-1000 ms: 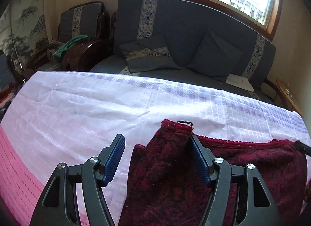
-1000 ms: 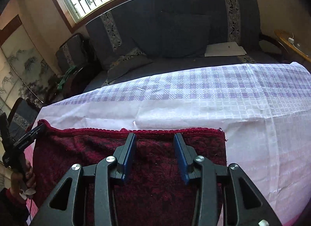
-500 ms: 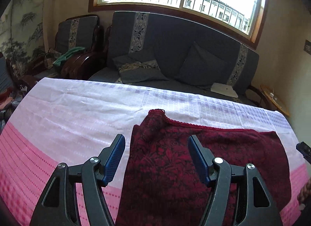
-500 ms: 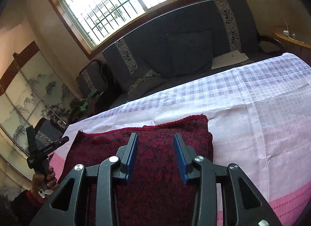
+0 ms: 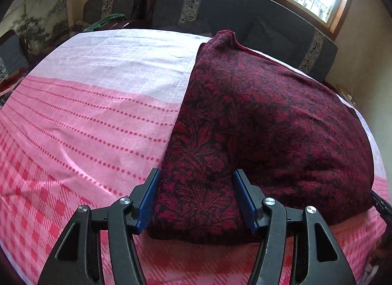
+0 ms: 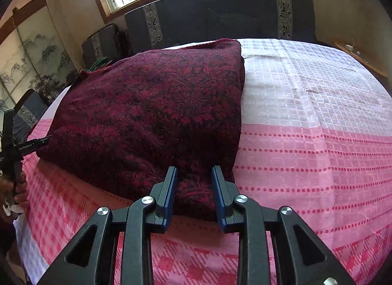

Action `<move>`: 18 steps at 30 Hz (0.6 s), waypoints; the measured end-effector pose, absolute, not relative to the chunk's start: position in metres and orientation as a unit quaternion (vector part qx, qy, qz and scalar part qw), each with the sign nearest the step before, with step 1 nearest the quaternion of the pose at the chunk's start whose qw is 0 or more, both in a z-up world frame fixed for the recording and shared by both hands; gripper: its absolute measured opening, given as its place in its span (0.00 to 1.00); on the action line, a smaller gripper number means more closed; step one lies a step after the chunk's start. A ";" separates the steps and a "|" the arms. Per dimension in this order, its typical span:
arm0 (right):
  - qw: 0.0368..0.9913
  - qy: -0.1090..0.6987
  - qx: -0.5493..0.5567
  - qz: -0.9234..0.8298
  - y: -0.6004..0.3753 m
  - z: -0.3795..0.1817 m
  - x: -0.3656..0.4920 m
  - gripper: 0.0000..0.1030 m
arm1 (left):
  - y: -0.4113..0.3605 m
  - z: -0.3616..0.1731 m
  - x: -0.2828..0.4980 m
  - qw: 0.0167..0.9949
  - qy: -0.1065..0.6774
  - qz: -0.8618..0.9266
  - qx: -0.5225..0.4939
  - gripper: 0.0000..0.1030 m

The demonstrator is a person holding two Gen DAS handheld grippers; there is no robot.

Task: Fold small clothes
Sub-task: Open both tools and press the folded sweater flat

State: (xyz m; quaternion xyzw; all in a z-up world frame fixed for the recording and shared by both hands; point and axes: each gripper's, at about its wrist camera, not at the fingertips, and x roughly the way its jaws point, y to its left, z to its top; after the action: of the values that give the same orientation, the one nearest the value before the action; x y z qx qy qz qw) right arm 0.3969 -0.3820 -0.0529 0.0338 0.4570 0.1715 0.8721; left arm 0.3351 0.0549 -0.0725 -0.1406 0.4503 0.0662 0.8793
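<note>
**Both grippers down at the near edge of the garment, no grip yet**

You've dropped both grippers low in the last second. A second ago they sat higher, with the red patterned garment (image 5: pixel 264 123) partly lifted at its far left corner. Now it lies flat on the pink-and-white tablecloth (image 5: pixel 85 113), filling centre and right of the left wrist view, centre-left of the right wrist view.

Left gripper (image 5: pixel 196 199): jaws wide, straddling the garment's near left corner. Cloth sits between the pads, but they don't pinch it.

Right gripper (image 6: pixel 194 192): jaws about half open, flanking the near right corner (image 6: pixel 196 199). Pads sit just beside the fabric; I can't tell whether they touch it.

Far edge reads as a rounded fold at the upper middle of both frames, so my guess is one fold is done and you're staging the next.

Watch: layers look thick at the near edge. Close deep enough to catch all of them, or the bottom layer stays behind.

Your left hand (image 6: pixel 17 194) shows at the lower left edge of the right wrist view.
</note>
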 end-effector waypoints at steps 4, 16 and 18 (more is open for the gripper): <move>0.884 0.428 0.078 0.169 -0.393 -0.030 0.388 0.26 | 0.042 -0.043 0.311 0.902 0.406 0.074 -0.129 0.57; 0.859 0.426 0.061 0.276 -0.249 -0.031 0.397 0.24 | -0.060 -0.052 0.338 0.904 0.425 -0.015 -0.055 0.52; 0.849 0.456 0.039 0.265 -0.243 -0.049 0.395 0.21 | -0.049 -0.062 0.335 0.900 0.430 -0.010 -0.078 0.52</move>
State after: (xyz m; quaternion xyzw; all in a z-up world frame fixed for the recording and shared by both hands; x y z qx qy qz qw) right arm 0.3952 -0.2427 -0.0487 0.0386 0.4561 0.2653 0.8486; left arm 0.3348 -0.0495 -0.0624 -0.0782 0.4296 -0.0100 0.8996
